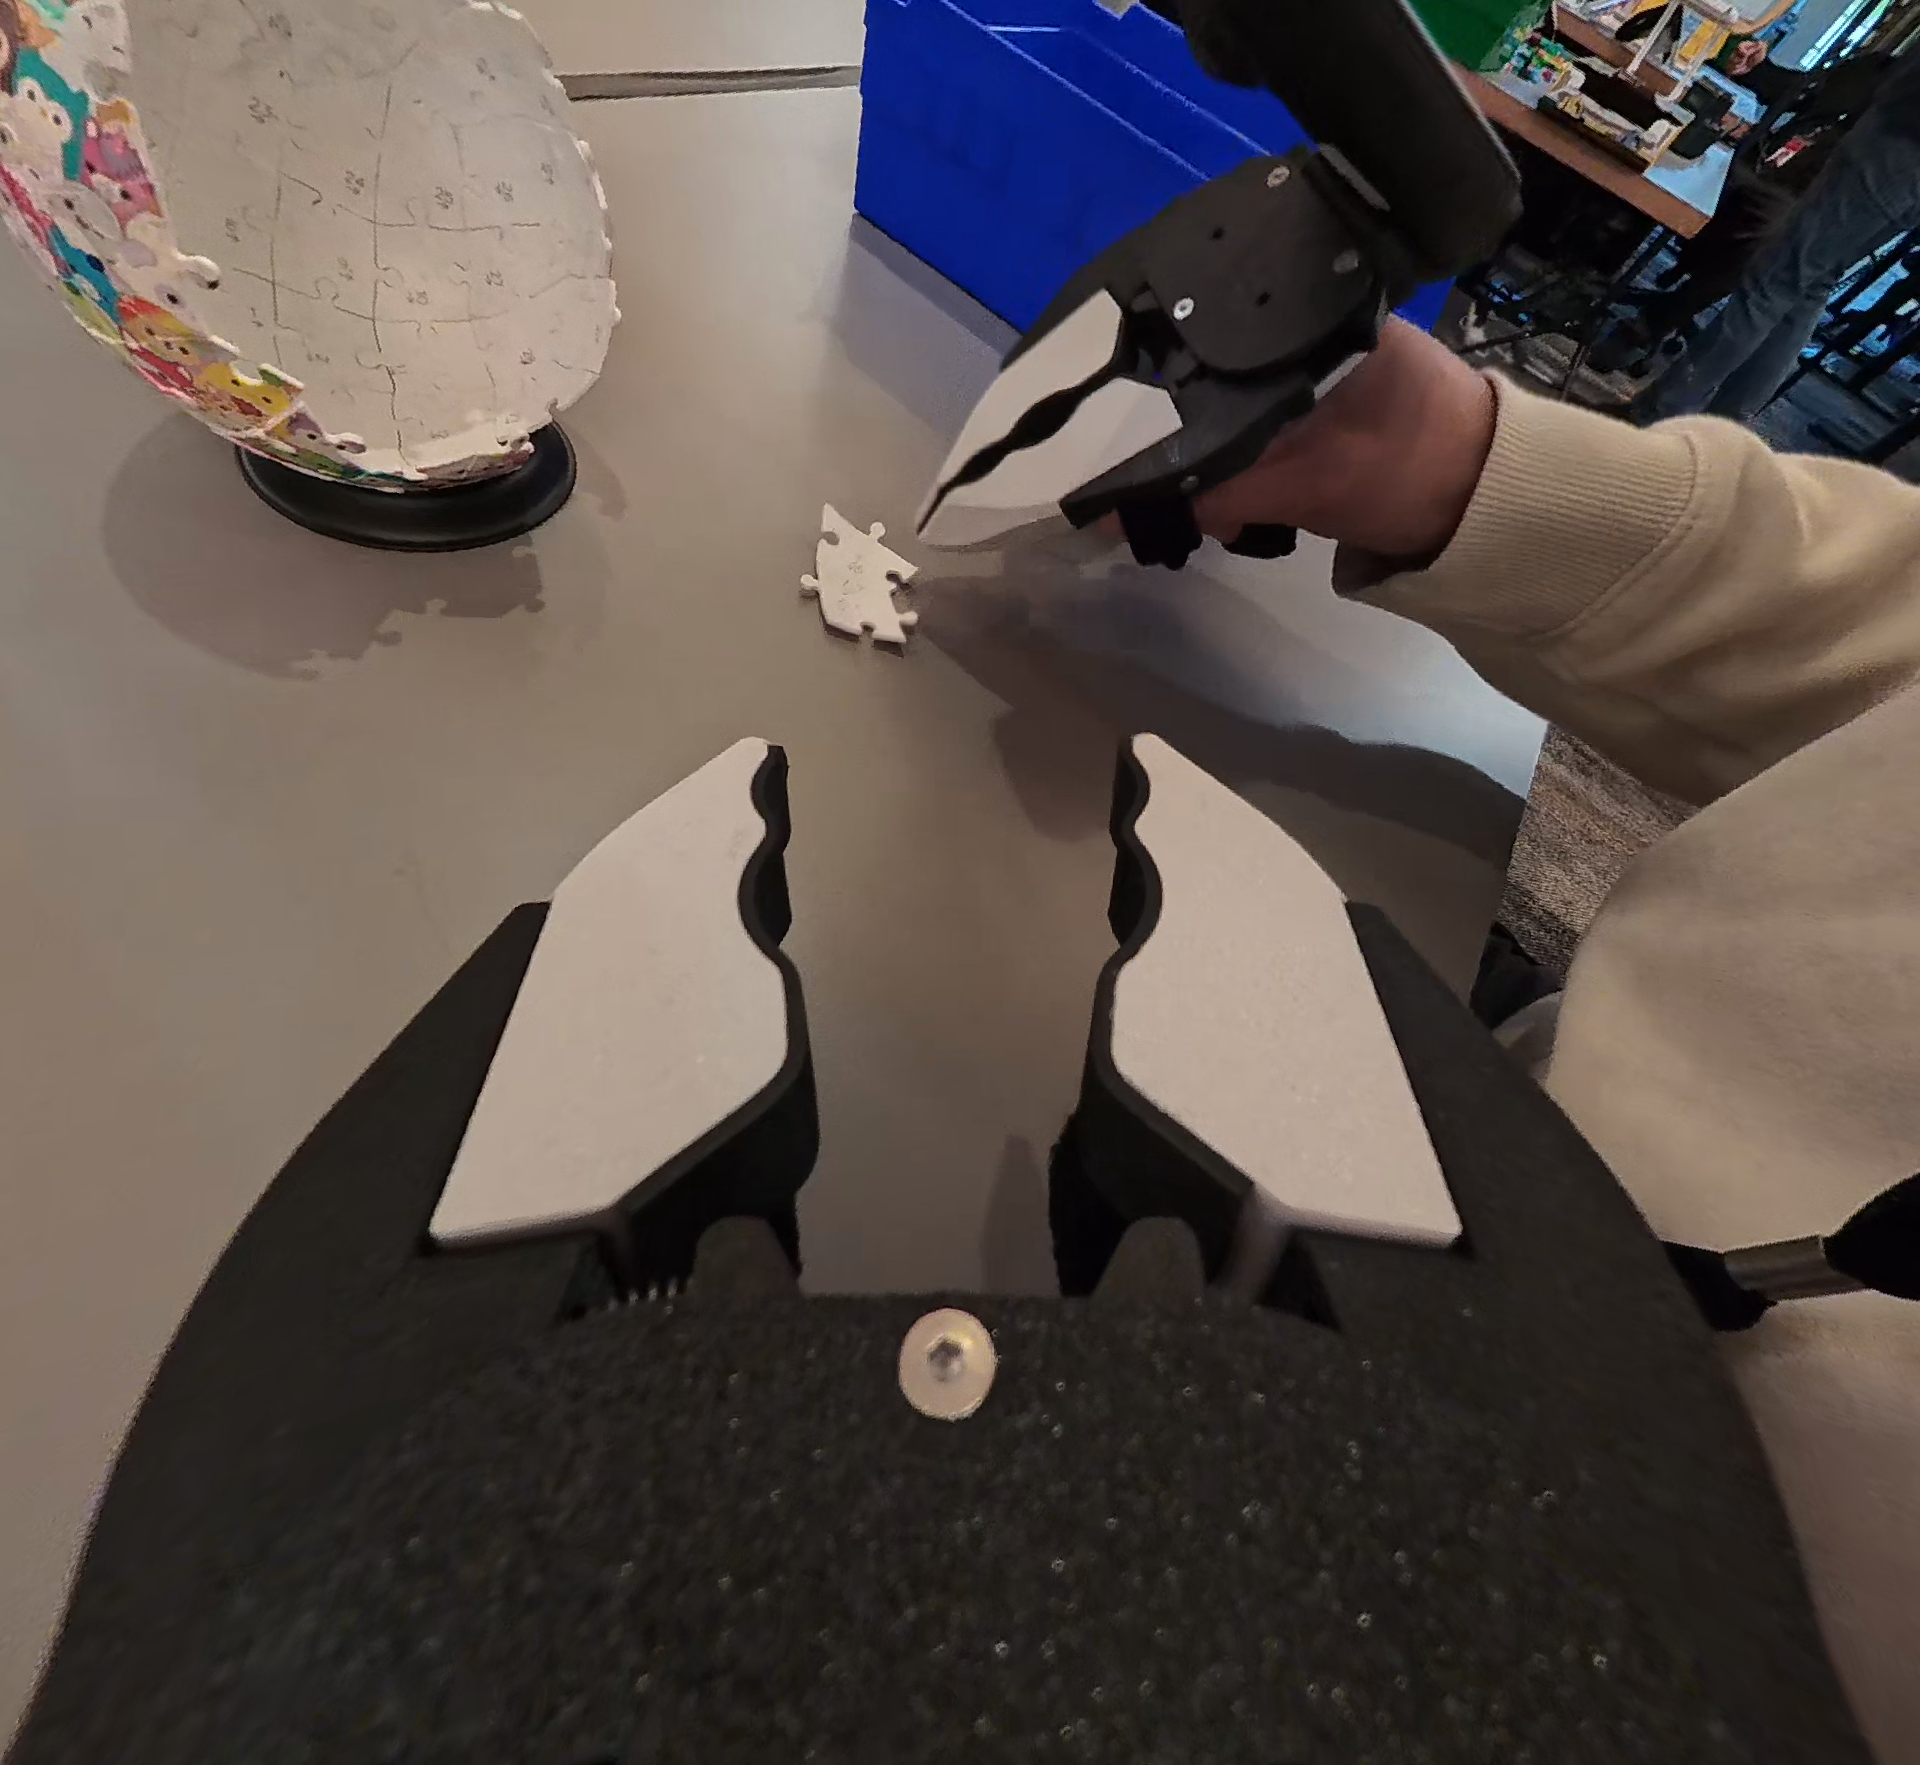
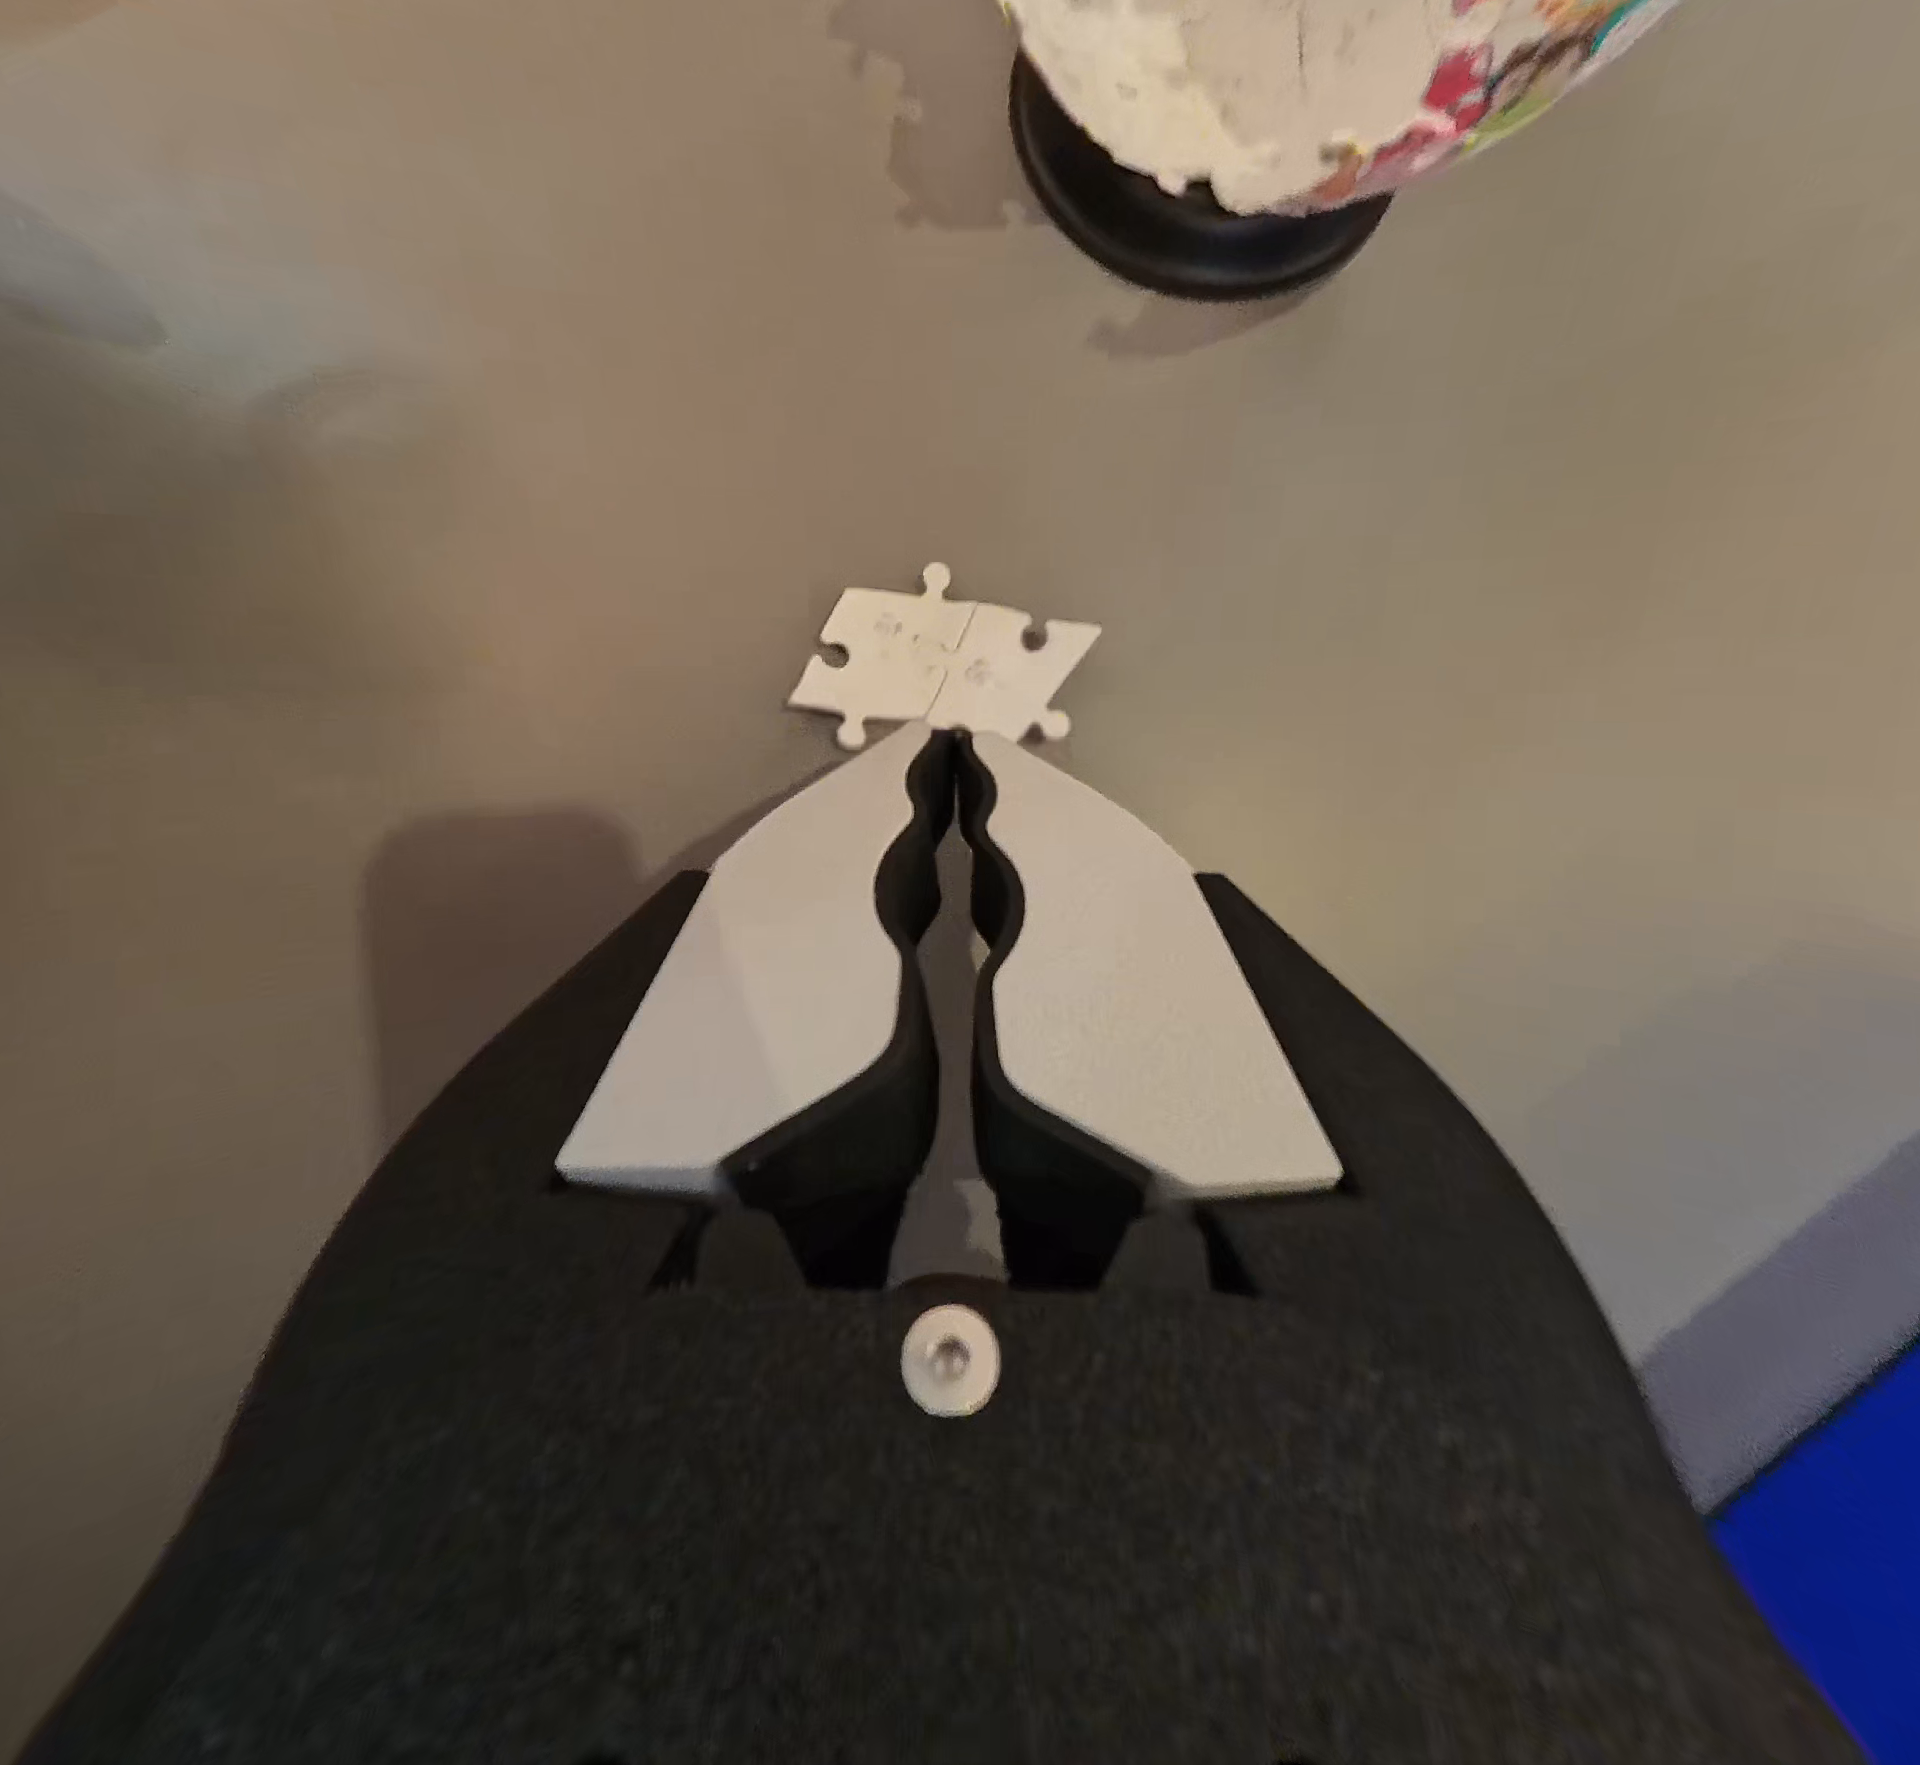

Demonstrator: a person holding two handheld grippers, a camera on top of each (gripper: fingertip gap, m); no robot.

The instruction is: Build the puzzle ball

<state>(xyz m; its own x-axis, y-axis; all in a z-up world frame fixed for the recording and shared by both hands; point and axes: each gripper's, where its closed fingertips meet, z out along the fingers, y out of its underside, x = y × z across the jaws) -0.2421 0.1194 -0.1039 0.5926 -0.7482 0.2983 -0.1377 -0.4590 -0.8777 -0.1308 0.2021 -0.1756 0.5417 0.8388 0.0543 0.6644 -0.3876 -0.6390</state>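
The partly built puzzle ball (image 1: pixel 364 209) stands open on a black ring stand (image 1: pixel 416 510) at the far left, its white inside facing me and its colourful outside on the left. It also shows at the top of the right wrist view (image 2: pixel 1195 1). Two joined white puzzle pieces (image 1: pixel 860 591) lie flat on the grey table, printed side down. My right gripper (image 1: pixel 928 520) is shut and empty, with its tips at the near edge of the joined pieces (image 2: pixel 940 666). In its own view the right gripper (image 2: pixel 951 744) points at them. My left gripper (image 1: pixel 951 759) is open and empty, short of the pieces.
A blue plastic bin (image 1: pixel 1039 157) stands on the grey table (image 1: pixel 312 884) behind the right gripper, and its corner shows in the right wrist view (image 2: pixel 1829 1590). A person's cream sleeve (image 1: pixel 1662 624) reaches in from the right. Other tables and an orange cone stand beyond. The left gripper's tips are roughly 15 cm from the right gripper's. Both grippers' tips are roughly 15 cm from the partly built puzzle ball (image 1: pixel 364 209).
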